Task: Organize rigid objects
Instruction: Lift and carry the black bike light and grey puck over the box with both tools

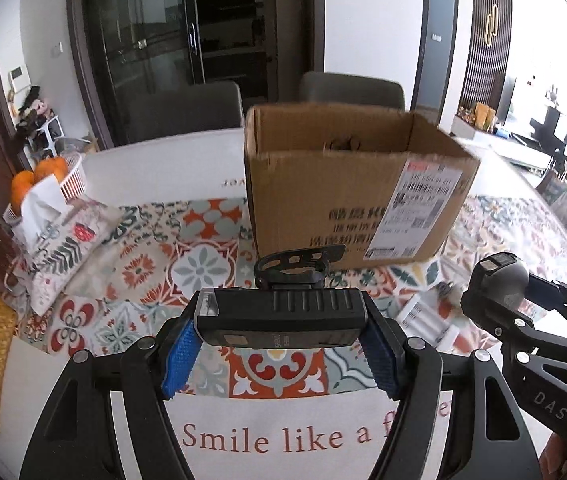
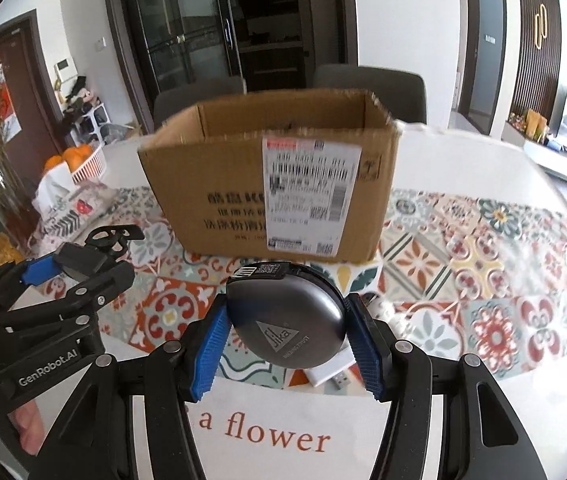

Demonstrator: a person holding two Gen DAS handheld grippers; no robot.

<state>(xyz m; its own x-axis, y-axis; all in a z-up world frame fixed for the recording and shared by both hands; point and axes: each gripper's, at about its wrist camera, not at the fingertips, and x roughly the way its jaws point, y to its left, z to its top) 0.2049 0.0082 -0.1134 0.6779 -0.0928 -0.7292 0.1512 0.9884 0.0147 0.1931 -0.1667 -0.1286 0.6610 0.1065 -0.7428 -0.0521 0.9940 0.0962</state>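
Both jaws held loads — left gripper (image 1: 279,334) the black device (image 1: 279,318), right gripper (image 2: 287,332) the round Sika case (image 2: 286,320) — whose curved shell could have slipped short of the cardboard box (image 2: 271,184).

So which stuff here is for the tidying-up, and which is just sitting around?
For the tidying:
- black bike light, held by the left gripper
- round grey gadget, held by the right gripper
- open cardboard box
- white USB thing on the mat

Just sitting around:
- tissue pack
- basket of oranges
- chairs
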